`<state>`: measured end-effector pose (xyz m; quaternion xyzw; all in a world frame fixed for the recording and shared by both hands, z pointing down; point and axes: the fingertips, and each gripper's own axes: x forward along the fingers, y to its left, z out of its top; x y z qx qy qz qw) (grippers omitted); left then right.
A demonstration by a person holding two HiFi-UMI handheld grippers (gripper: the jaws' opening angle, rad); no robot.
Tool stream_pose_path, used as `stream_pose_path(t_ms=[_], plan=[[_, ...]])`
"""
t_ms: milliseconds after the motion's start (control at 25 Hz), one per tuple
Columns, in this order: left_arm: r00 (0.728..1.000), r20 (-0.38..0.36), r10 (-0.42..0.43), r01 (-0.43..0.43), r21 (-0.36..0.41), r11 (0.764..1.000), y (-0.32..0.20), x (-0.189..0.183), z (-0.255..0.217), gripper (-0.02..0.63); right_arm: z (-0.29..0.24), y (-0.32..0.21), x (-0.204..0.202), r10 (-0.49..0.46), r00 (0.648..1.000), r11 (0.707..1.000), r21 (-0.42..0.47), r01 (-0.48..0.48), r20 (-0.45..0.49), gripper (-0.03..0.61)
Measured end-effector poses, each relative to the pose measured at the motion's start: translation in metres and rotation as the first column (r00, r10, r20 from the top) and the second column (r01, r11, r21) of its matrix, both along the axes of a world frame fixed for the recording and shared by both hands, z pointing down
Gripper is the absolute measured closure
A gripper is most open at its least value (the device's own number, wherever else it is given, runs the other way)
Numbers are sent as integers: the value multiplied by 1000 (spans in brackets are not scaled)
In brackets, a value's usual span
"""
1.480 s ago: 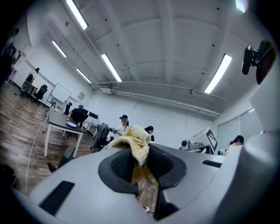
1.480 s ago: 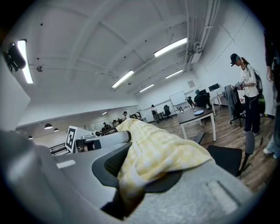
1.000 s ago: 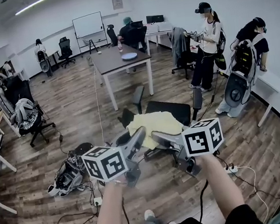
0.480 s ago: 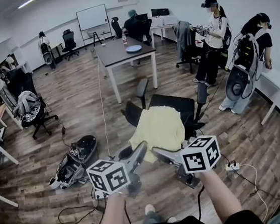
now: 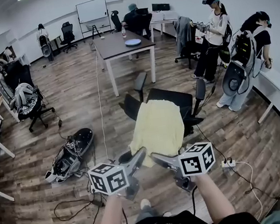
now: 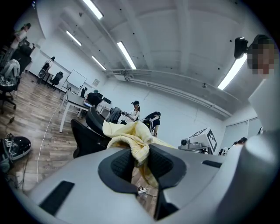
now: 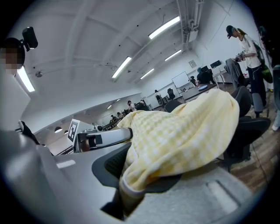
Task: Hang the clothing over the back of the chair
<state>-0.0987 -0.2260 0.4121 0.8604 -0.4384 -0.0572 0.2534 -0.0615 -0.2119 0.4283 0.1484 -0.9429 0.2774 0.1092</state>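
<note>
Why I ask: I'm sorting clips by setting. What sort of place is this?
Probably an open-plan office or lab workroom: a dark-topped table with white legs, a black wheeled office chair by the far wall, and a white whiteboard on a stand.

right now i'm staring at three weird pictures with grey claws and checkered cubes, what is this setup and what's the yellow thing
There is no robot here. A person holds a two-jaw tool in each hand, and the cubes with square markers are part of those tools. The wide picture comes from a camera on the person's head, looking down at the left gripper and the right gripper. The other two pictures come from a camera riding on each gripper, looking along its jaws. Both grippers are shut on the near edge of a yellow garment, which lies draped over a black office chair on the wooden floor. Other people stand farther back in the room.
</note>
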Motion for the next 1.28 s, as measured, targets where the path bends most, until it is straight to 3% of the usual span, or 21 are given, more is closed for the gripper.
stream_pose_path(t_ms=[320,800,960,1280], plan=[[1000,-25,-10,8,-93,996,6,0,43,548,43,5,1,27,1000,995,-93,-27,-7,495],[999,42,-21,29,-201,979,-4,4,109,548,107,-8,5,76,992,985,-148,-90,-97,495],[995,104,4,17,-204,979,-12,5,122,548,120,-17,6,91,990,982,-153,-107,-110,495],[991,131,11,21,-236,972,-31,8,150,548,146,-36,10,193,970,967,-137,-213,-150,495]])
